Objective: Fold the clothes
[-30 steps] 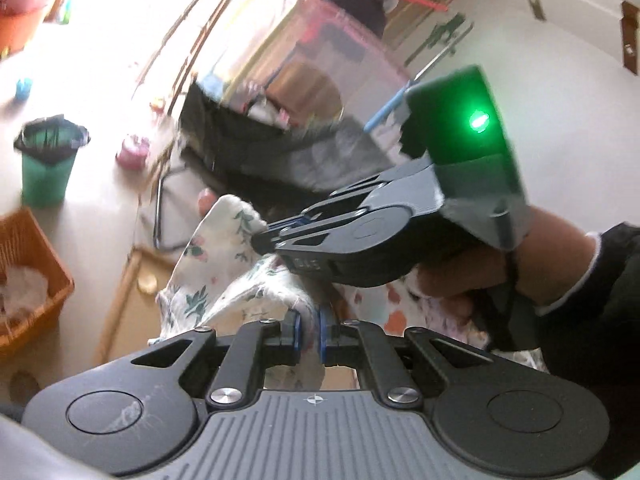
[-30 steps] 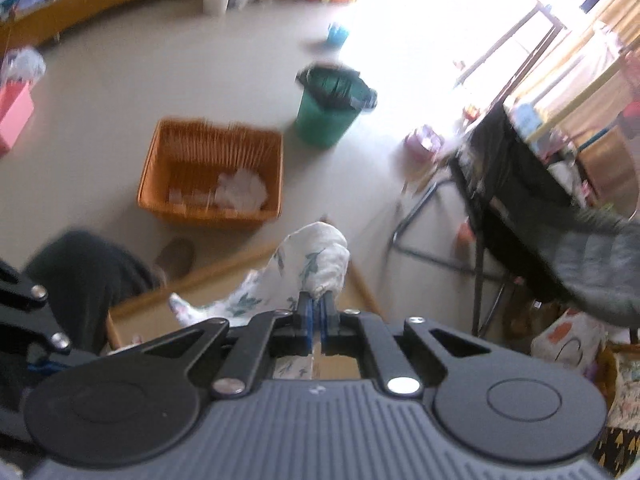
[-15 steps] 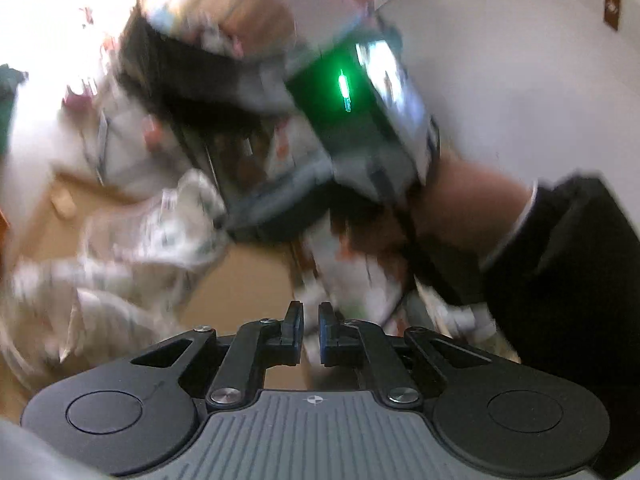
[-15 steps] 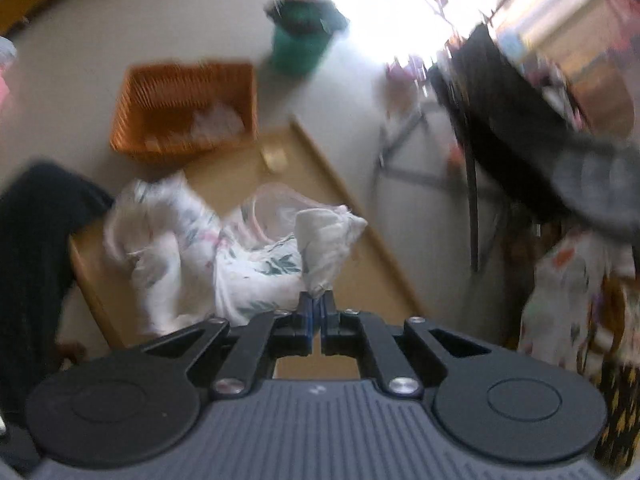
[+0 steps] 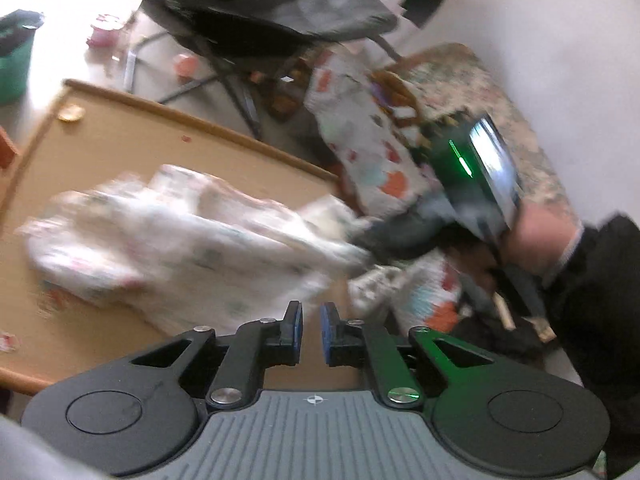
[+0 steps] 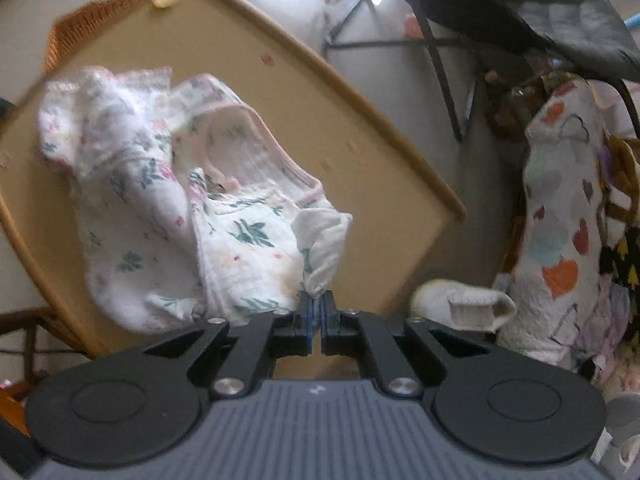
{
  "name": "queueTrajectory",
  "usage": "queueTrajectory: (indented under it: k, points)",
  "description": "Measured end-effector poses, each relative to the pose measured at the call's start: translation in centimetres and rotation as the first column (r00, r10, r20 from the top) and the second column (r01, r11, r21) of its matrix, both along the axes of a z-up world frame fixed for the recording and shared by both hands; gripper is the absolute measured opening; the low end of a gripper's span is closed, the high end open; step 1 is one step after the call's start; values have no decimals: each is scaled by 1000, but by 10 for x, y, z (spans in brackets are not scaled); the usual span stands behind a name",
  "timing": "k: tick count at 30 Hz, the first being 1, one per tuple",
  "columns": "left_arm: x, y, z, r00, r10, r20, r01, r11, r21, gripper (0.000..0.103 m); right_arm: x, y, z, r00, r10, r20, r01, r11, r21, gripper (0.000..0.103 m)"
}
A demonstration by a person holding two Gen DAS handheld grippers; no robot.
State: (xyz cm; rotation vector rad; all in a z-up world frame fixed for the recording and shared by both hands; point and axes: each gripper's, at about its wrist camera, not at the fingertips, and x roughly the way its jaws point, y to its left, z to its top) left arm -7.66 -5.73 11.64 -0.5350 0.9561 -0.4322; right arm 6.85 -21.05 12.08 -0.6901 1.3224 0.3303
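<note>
Currently right claw (image 6: 316, 312) sits low at the worktop (image 6: 360, 128) edge, clamped on the floral garment (image 6: 224, 216) corner. Left claw (image 5: 311, 328) hovers beside it, slightly parted, empty.

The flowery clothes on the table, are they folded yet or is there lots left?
Not folded yet. The floral garment lies bunched on the wooden table, so getting it there looks done. The right gripper pinches one corner; the left gripper is open and holds nothing. Spreading it flat and every fold remain.
</note>
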Motion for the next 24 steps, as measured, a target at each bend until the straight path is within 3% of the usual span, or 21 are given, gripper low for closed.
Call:
queueTrajectory:
  k: [2,11,13,14,19,24]
  points:
    - [1,12,-2,999,35,-9,-35,998,49,13,3,-13,-13,999,-32,13,32,999,-8,4]
    - [27,64,-18,987,148,-67,-128,962,240,18,-1,-41,-67,982,-188,21,184,976,114,10]
    - [32,74,-29,982,173,-82,-145,951,272,18,-4,-49,-66,974,-225,34,217,964,155,13]
    - [35,81,-35,978,186,-94,-153,948,280,18,-6,-54,-62,969,-244,41,234,956,177,20]
    - [46,110,-57,963,237,-125,-192,935,298,19,-15,-81,-30,944,-322,70,292,917,273,32]
    - [66,128,-58,963,252,-92,-216,932,293,19,-24,-104,-1,927,-365,81,317,882,349,33]
